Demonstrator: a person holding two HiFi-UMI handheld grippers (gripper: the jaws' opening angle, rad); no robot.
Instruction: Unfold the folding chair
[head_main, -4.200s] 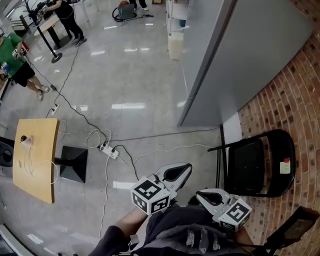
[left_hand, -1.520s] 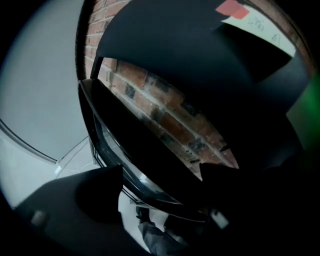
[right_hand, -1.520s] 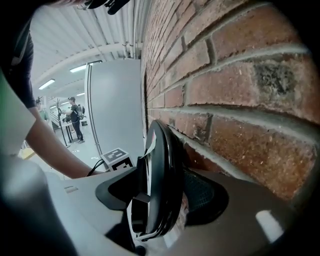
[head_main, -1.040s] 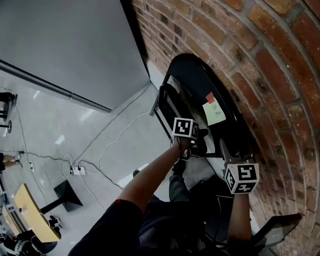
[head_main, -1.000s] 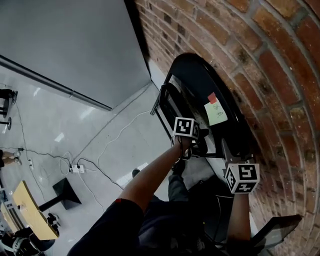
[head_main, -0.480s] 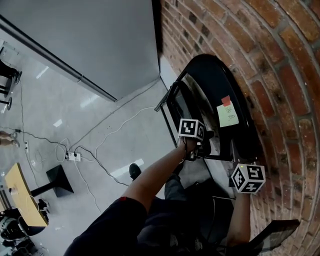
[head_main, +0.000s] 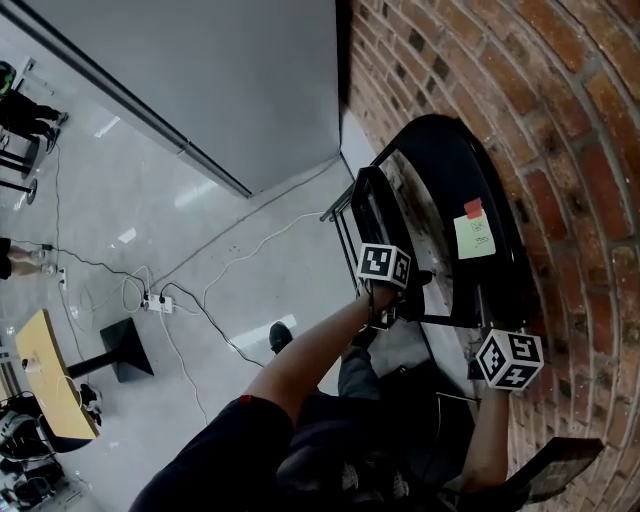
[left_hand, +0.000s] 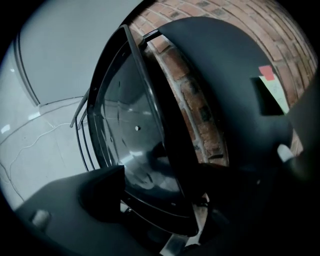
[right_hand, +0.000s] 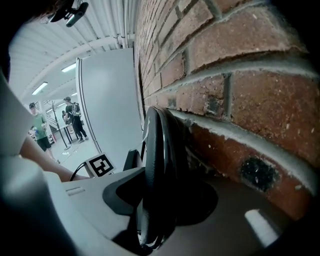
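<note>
A black folding chair (head_main: 440, 190) leans folded against the brick wall, with a green sticky note (head_main: 476, 232) on its backrest. My left gripper (head_main: 408, 288) is shut on the lower edge of the seat (left_hand: 131, 131). The glossy seat rim runs between the jaws of my left gripper (left_hand: 165, 210), and the seat stands slightly apart from the backrest (left_hand: 225, 80). My right gripper (head_main: 482, 335) is shut on the backrest's side edge (right_hand: 159, 150), close to the wall. In its own view the right gripper (right_hand: 160, 200) has the rim pinched between both pads.
The brick wall (head_main: 560, 120) is right behind the chair, with a grey partition panel (head_main: 230, 70) to its left. A power strip and cables (head_main: 158, 302) lie on the floor near a wooden table (head_main: 50, 375). Another dark chair (head_main: 560, 470) stands at the lower right.
My left gripper has shifted a little away from the wall with the seat edge, and the gap between seat and backrest has widened. The right gripper stays on the backrest.
</note>
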